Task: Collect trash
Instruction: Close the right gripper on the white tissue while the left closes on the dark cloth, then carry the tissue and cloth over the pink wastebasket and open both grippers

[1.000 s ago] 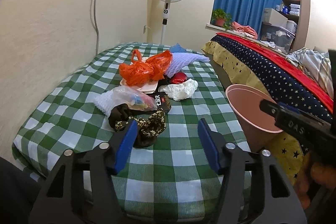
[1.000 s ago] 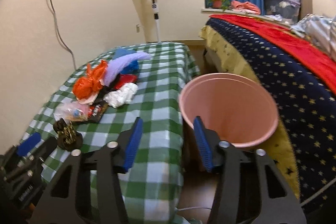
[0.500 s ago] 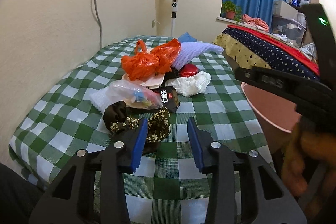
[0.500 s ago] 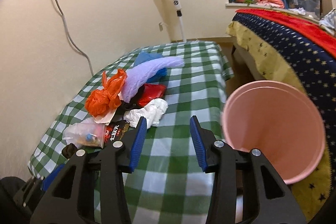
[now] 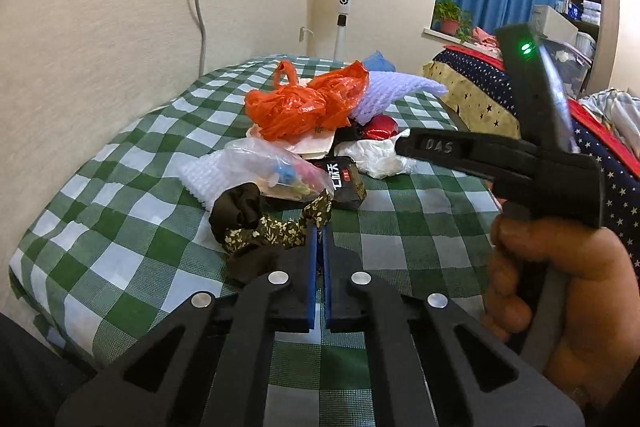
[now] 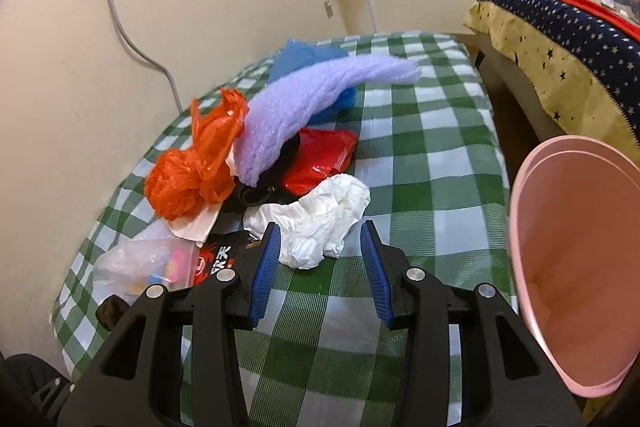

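Fingers of left gripper (image 5: 319, 233) have just closed, pinching the edge of the black floral fabric scrunchie (image 5: 276, 227) on the green-white checked tabletop (image 5: 400, 223). Right gripper (image 6: 320, 241) is open w/ crumpled white tissue wad (image 6: 316, 219) just ahead, untouched; round pink plastic bin (image 6: 576, 267) stands at tabletop's right edge.

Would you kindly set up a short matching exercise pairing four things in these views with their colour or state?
Things:
1. left tongs
2. right tongs
3. bin
4. crumpled bag near the wall

States or colours:
A. pink
B. open, just in front of the white wad
C. orange
D. shut on the floral cloth

Pairs: 1-D, 2-B, 3-A, 4-C
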The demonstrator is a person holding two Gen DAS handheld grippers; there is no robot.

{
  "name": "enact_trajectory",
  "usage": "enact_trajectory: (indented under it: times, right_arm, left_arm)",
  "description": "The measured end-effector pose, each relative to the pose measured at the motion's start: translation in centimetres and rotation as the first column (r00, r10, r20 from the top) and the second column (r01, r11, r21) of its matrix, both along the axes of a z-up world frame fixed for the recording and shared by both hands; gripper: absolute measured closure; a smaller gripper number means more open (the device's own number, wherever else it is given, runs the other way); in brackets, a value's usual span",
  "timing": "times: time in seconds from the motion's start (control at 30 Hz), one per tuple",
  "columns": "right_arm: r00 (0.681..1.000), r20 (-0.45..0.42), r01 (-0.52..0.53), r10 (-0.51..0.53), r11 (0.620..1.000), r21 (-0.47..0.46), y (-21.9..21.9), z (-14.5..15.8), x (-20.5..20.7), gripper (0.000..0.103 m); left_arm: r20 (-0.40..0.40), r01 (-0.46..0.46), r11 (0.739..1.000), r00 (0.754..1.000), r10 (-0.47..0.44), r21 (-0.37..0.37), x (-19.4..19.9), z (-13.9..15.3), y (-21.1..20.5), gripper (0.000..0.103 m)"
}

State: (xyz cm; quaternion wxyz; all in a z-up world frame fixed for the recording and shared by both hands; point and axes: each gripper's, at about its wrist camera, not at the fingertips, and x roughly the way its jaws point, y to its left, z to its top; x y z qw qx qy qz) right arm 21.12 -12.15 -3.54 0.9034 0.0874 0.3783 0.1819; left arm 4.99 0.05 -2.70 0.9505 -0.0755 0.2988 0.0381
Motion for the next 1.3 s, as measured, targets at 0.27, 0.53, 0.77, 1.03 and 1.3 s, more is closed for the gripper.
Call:
enact_trajectory:
  times: [0.27, 0.53, 0.77, 1.03, 1.3]
  right_arm:
    - [0.999, -0.039, -0.030, 0.031, 0.999, 0.029, -0.1, -0.5, 0.5, 0.101]
    - [0.999, 0.022, -0.035, 0.035, 0.999, -0.005, -1.5, 1.7, -2.5, 0.102]
    - [0.997, 0.071, -0.019, 0.023, 0.998, -0.057, -3.9, 4.5, -6.1, 0.102]
    - [0.989, 0.143, 0.047, -0.034, 0.995, -0.089, -9.8, 8.9, -9.5, 0.102]
    - [0.975, 0.187, 0.147, -0.123, 0.982, -0.119, -16.6, 11.2, -11.4, 0.102]
  left_arm:
    - [0.013, 0.006, 1.000, 1.000, -0.006, -0.018, -0.2, 0.4, 0.5, 0.101]
    - [0.043, 0.024, 0.998, 0.999, -0.022, -0.050, -1.1, 1.8, 0.6, 0.101]
    - [0.090, 0.068, 0.996, 0.994, -0.062, -0.060, -2.1, 3.3, -0.3, 0.101]
    - [0.120, 0.140, 0.987, 0.984, -0.130, -0.073, -2.6, 4.9, -3.5, 0.101]
    - [0.135, 0.232, 0.968, 0.967, -0.219, -0.097, -1.5, 6.0, -7.5, 0.101]
